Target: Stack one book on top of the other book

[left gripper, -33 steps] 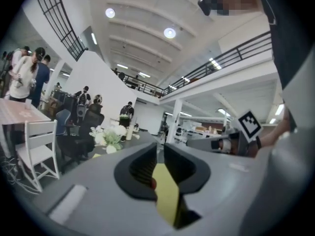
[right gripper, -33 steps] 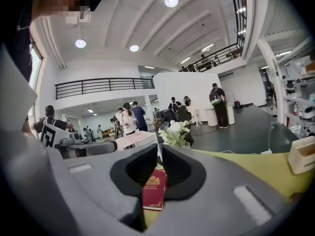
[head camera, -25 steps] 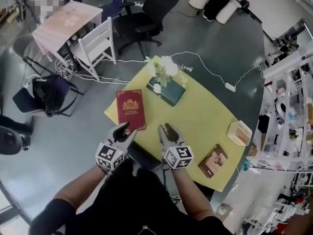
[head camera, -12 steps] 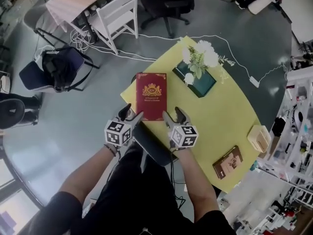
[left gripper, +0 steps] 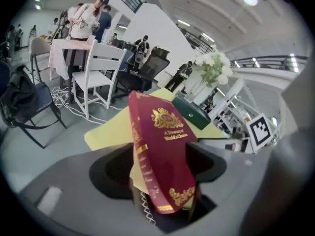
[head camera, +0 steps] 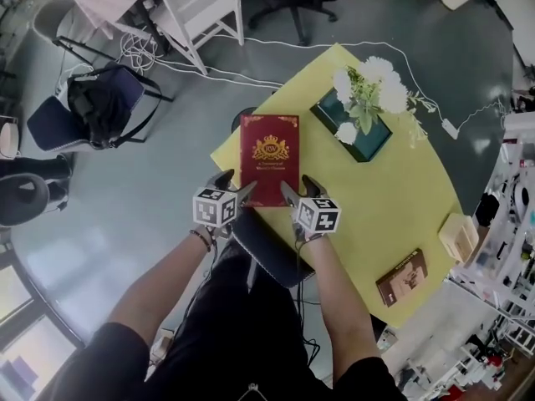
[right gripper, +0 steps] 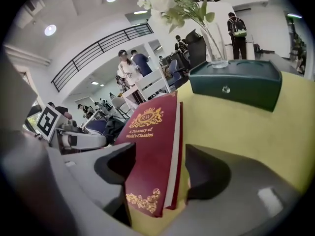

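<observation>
Left tool (head camera: 236, 184), right tool (head camera: 298, 187): jaws just opened wide astride red book (head camera: 269, 153) (near corners hidden)

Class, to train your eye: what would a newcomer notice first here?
The red book lies at the yellow table's near edge, one near corner inside the left gripper, the other inside the right gripper; their fingers have just been opening. White flowers top a green box farther back.

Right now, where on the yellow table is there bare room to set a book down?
Mid-table, the yellow table lies bare between the red book, green box and brown book. Crowded: the right edge, by the wooden box.
</observation>
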`<state>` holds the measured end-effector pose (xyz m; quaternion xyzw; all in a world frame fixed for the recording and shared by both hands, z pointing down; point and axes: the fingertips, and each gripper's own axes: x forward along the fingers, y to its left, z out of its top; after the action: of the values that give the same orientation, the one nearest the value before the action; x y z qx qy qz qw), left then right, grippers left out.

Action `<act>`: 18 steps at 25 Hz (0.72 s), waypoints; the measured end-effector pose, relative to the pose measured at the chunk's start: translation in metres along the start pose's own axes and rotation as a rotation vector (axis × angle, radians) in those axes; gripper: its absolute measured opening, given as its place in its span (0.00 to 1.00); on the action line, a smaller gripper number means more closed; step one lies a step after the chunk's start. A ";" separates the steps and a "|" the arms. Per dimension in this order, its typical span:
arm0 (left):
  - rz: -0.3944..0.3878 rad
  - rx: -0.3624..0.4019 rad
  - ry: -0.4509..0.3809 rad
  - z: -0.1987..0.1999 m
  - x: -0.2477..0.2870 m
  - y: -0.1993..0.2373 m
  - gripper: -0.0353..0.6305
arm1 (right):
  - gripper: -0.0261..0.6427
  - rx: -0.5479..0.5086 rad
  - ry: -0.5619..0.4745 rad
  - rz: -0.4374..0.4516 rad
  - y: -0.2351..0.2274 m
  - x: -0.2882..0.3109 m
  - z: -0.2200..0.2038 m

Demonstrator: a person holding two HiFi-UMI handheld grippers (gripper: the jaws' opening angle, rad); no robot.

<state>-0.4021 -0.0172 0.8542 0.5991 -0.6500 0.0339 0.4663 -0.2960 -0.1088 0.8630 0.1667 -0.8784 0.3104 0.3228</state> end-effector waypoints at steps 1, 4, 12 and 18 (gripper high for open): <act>0.000 -0.008 0.006 -0.002 0.003 0.002 0.57 | 0.51 0.008 0.005 0.004 -0.001 0.003 -0.002; -0.007 -0.005 0.025 -0.014 0.014 0.006 0.58 | 0.51 0.013 0.017 0.019 0.003 0.010 -0.007; 0.034 0.061 0.016 -0.014 0.018 -0.001 0.52 | 0.43 0.025 -0.018 0.007 0.012 0.011 -0.011; 0.027 0.120 -0.021 0.003 0.004 -0.014 0.52 | 0.43 0.013 -0.088 -0.032 0.025 -0.012 0.008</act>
<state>-0.3913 -0.0261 0.8481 0.6175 -0.6595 0.0728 0.4224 -0.3031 -0.0940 0.8392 0.1964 -0.8869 0.3034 0.2876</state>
